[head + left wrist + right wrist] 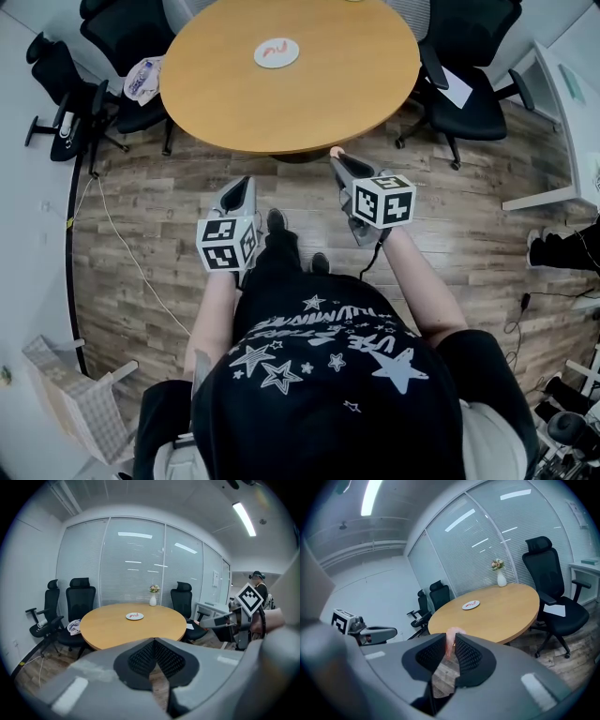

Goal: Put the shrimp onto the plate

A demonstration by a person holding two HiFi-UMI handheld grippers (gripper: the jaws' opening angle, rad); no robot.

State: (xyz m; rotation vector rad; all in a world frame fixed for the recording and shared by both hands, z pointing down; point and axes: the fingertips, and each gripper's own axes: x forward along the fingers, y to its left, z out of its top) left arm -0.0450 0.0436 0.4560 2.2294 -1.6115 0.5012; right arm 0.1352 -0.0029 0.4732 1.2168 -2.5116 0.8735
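The right gripper [337, 157] pinches the shrimp [449, 642] by the table [366, 89] edge, the left gripper [246, 181] is closed and empty, so next it probably needs carrying to the plate [292, 58] at eleven o'clock.

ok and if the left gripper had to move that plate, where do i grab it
Probably the near rim of the plate, coming in low from your side. It lies flat with a shrimp on its middle, so only the thin edge gives a bite, one jaw over and one under. The left gripper is shut, so open it first.
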